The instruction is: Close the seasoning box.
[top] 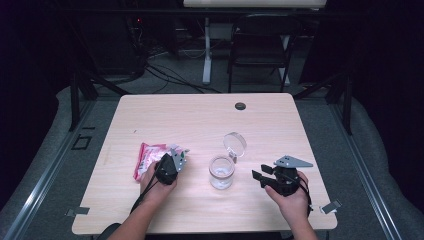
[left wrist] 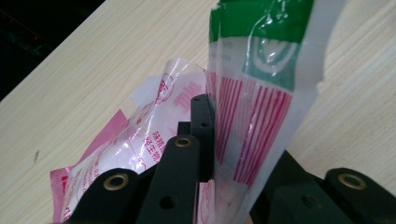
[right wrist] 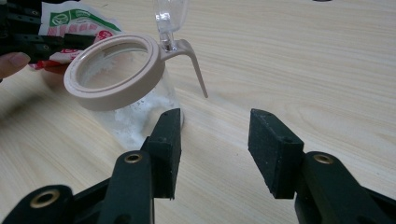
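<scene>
On the wooden table (top: 200, 120) there is one plastic packet (top: 148, 157), one glass jar (top: 221, 172) and two hand-held grippers.

Farthest left lies the plastic packet, a clear pouch printed in pink and red with a green band at one end. It rests on the left half of the table, and its right end is lifted off the wood. The left gripper (top: 170, 162) sits at that end, held in the person's left hand (top: 156, 186). In the left gripper view its jaws are pressed together on the packet (left wrist: 252, 116): the film stands upright between the two black pads, green end at the top, while the rest of the pouch trails down and away to the left onto the table.

Near the middle, just right of the left gripper, stands the glass jar. It is upright, has a beige ring around its mouth, and its clear round lid (top: 234, 143) is swung open on a hinge behind it. White powder (right wrist: 135, 123) lies in the bottom.

To the right of the jar, the right gripper (top: 260, 176) is held in the right hand (top: 292, 197) and points left at the jar. Its jaws are spread wide with nothing between them; in the right gripper view the jar (right wrist: 126, 84) stands just beyond the left jaw's tip, apart from it.
</scene>
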`<state>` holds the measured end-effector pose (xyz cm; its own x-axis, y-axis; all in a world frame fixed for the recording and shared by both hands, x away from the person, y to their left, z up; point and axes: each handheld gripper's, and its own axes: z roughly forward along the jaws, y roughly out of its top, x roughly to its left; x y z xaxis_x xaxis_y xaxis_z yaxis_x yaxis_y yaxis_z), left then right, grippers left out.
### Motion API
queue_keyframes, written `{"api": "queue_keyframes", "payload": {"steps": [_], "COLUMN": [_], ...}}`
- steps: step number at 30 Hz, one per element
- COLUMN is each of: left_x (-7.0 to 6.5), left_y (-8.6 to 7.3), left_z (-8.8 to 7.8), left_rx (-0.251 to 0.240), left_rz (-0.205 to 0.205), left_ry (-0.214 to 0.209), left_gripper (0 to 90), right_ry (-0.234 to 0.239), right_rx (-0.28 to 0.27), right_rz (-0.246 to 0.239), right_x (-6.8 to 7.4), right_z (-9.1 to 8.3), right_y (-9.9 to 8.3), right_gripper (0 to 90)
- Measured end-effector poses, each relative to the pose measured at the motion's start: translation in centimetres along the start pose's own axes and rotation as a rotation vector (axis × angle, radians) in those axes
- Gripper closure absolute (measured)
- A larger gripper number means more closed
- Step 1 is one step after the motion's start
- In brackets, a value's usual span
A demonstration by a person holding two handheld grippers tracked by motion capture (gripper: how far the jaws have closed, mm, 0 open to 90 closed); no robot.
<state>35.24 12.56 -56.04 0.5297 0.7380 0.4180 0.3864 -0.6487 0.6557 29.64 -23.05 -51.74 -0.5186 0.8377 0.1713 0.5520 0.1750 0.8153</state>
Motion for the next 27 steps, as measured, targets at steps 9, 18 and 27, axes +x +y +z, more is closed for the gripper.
{"api": "queue_keyframes", "payload": {"steps": [9, 18, 27], "left_x": [1.6, 2.9, 4.9], "left_y": [-0.3, -0.6, -1.0], "left_z": [-0.6, -1.5, -3.0], "left_rx": [-0.037, -0.070, -0.104], "left_rz": [-0.110, -0.194, -0.281], "left_ry": [-0.054, -0.085, -0.115], "left_gripper": [89.9, 90.0, 90.0], "right_ry": [0.000, -0.004, -0.002], "right_rx": [-0.003, 0.001, -0.008], "right_rz": [0.020, 0.030, 0.041], "right_x": [-0.3, -0.6, -0.7], "right_z": [0.1, 0.1, 0.0], "right_y": [-0.2, -0.3, -0.4], "right_gripper": [54.3, 54.3, 54.5]}}
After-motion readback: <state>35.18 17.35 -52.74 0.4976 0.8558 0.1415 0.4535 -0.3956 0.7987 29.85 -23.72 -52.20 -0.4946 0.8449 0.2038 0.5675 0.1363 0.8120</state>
